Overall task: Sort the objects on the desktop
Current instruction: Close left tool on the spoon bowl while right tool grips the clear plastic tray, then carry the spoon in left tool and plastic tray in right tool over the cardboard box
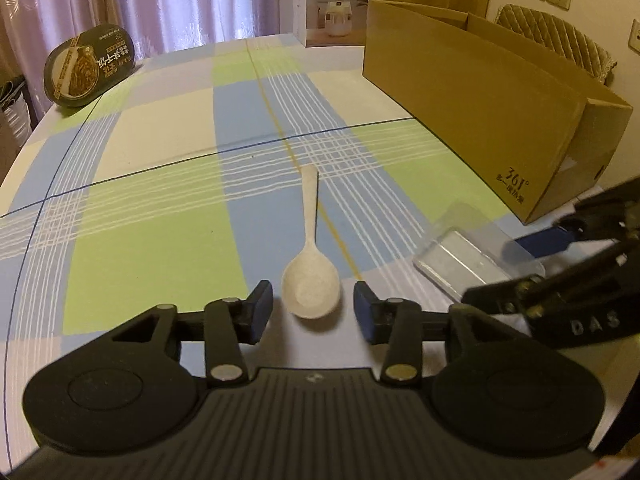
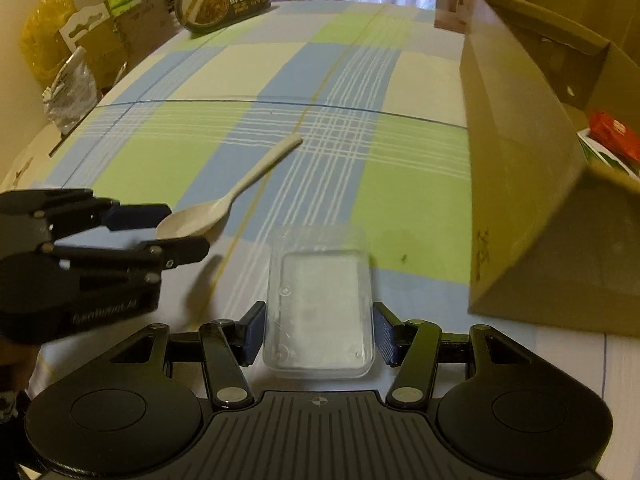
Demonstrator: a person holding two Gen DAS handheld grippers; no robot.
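A cream plastic spoon (image 1: 310, 280) lies on the checked tablecloth with its handle pointing away. Its bowl sits between the pads of my left gripper (image 1: 313, 312), which is open with a gap on each side. In the right wrist view the spoon (image 2: 236, 196) shows with the left gripper (image 2: 176, 230) at its bowl. A clear plastic box (image 2: 320, 300) rests on the cloth between the pads of my right gripper (image 2: 320, 334); the jaws stand wide and close to its sides. The left wrist view also shows the clear box (image 1: 468, 256) and the right gripper (image 1: 560, 264) beside it.
An open cardboard carton (image 1: 460, 92) stands along the right side; a red packet (image 2: 614, 134) lies inside it. A dark oval food tub (image 1: 90, 66) leans at the far left edge. A white humidifier box (image 1: 332, 4) stands at the back. Bags and boxes (image 2: 72, 64) crowd the left beyond the table.
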